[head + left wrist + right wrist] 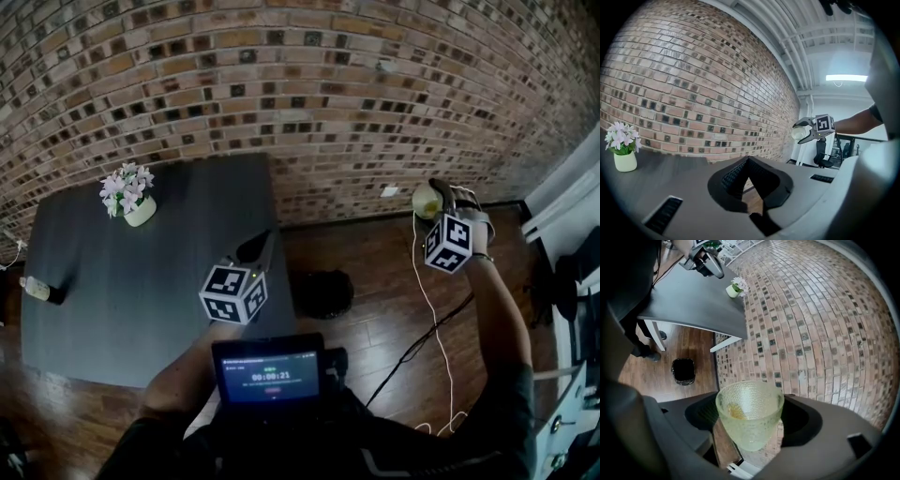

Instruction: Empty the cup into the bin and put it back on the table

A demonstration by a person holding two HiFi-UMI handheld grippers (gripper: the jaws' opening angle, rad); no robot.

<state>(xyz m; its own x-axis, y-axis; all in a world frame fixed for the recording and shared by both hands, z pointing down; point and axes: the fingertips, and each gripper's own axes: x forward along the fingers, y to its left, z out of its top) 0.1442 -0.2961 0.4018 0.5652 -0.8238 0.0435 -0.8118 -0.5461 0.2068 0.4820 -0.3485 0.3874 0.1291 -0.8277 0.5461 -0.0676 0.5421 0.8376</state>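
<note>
Brick wall (281, 75), dark wood floor (375, 272): R gripper (751, 405) clamps dimpled, tapered glass cup (750, 420); L gripper (749, 162) jaws together, empty.

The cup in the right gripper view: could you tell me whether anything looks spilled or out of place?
Nothing looks spilled or damaged. The cup sits intact between the fingers of the right gripper, with a yellowish scrap inside. It is well aside from the bin, not over it.
</note>
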